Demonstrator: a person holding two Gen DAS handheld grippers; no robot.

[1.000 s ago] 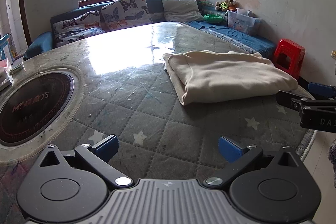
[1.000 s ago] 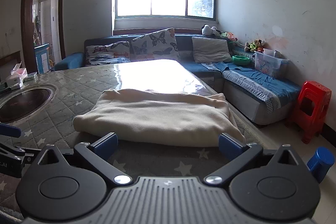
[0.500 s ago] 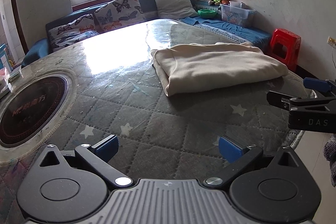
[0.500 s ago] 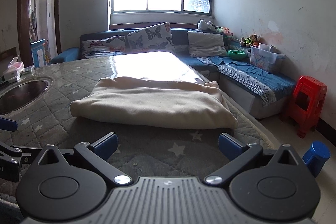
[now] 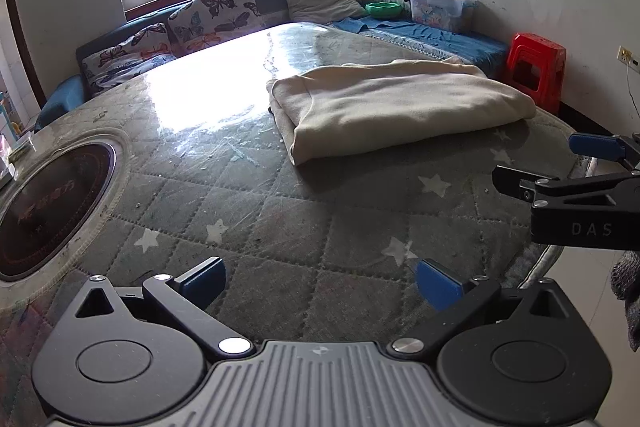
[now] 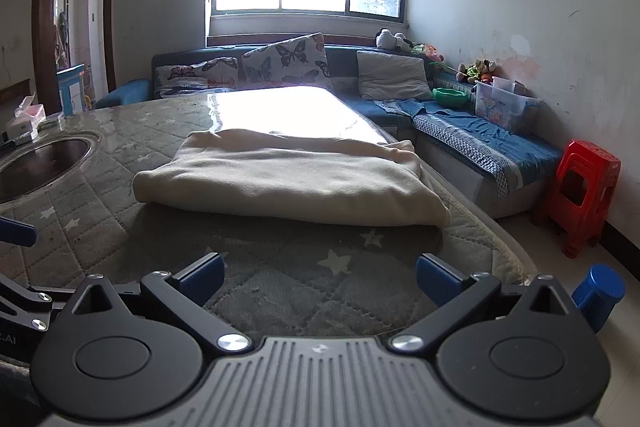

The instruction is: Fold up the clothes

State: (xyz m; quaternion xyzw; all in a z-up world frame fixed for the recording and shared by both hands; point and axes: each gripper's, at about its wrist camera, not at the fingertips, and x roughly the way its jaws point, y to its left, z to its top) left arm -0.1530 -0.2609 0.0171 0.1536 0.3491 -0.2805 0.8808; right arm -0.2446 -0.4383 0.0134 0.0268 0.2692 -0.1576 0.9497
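A cream garment lies folded into a flat rectangle on the quilted, star-patterned table, toward its right side. In the right wrist view the same garment lies straight ahead, well beyond the fingertips. My left gripper hovers open over bare table near the front edge, holding nothing. My right gripper is open too, with nothing between its blue pads. The right gripper also shows from the side at the right edge of the left wrist view, its fingers apart.
A round dark cooktop is set into the table at the left. A blue sofa with butterfly cushions wraps around behind the table. A red plastic stool stands on the floor at the right. Tissue boxes sit at the far left.
Both grippers have drawn back and risen from the folded garment, which now looks farther away. The garment itself has not moved. Both stayed open.
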